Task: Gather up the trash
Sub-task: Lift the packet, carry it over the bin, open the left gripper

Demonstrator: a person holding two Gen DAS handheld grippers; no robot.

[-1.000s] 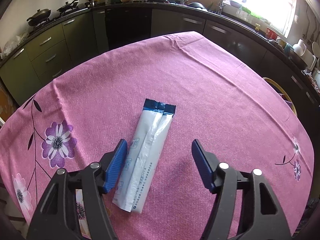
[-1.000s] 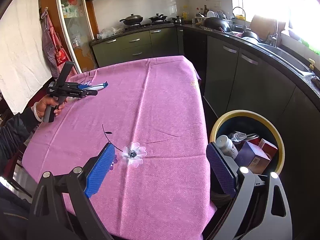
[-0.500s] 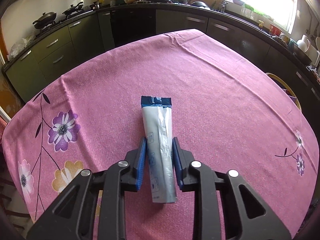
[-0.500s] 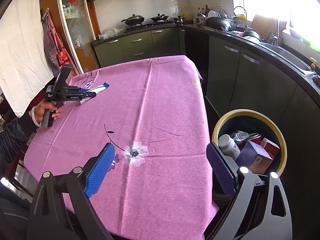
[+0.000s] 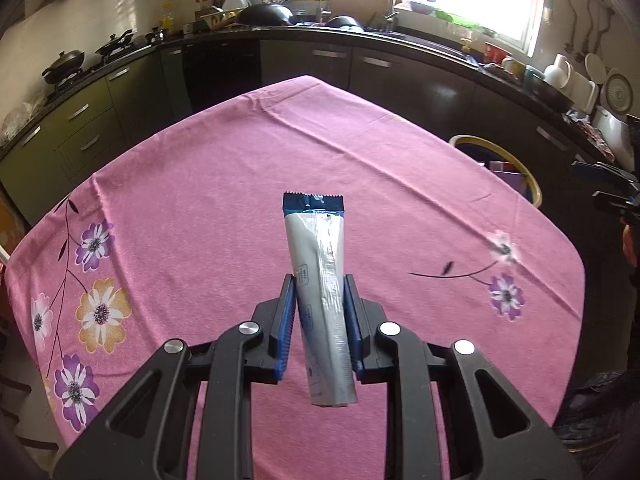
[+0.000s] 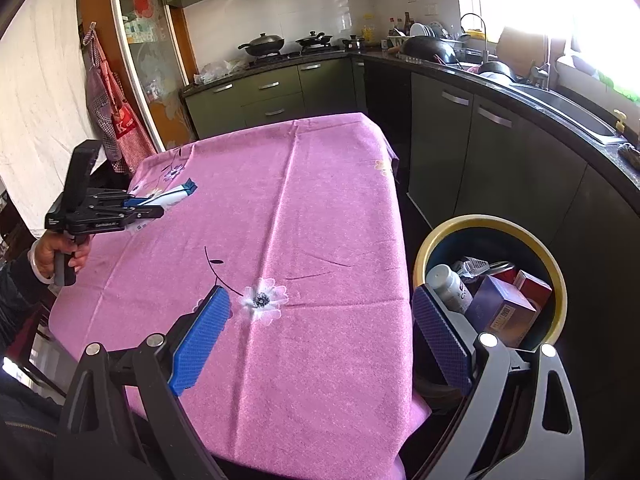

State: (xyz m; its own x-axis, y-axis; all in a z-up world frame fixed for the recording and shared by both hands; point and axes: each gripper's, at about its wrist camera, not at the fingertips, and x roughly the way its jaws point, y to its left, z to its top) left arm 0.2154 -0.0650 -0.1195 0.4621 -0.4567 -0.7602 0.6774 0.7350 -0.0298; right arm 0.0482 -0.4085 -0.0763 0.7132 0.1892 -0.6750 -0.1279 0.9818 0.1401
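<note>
A long white wrapper with a dark blue serrated end (image 5: 316, 248) hangs above the pink tablecloth (image 5: 240, 160), clamped near its lower half between the blue pads of my left gripper (image 5: 319, 280), which is shut on it. From the right wrist view the same left gripper (image 6: 148, 208) is held in a hand over the table's far left side, the wrapper (image 6: 176, 194) sticking out ahead. My right gripper (image 6: 320, 300) stands open and empty over the table's near right corner, beside the yellow-rimmed trash bin (image 6: 492, 222).
The bin on the floor to the table's right holds a white bottle (image 6: 446, 286), a purple box (image 6: 500, 312) and a red box (image 6: 532, 286). Dark kitchen cabinets (image 6: 480, 152) run close behind it. The bin's rim (image 5: 472, 140) shows past the table's right edge.
My left gripper closed on the wrapper that lay on the cloth and lifted it off the table, swinging toward the bin side. The right gripper stayed put.
</note>
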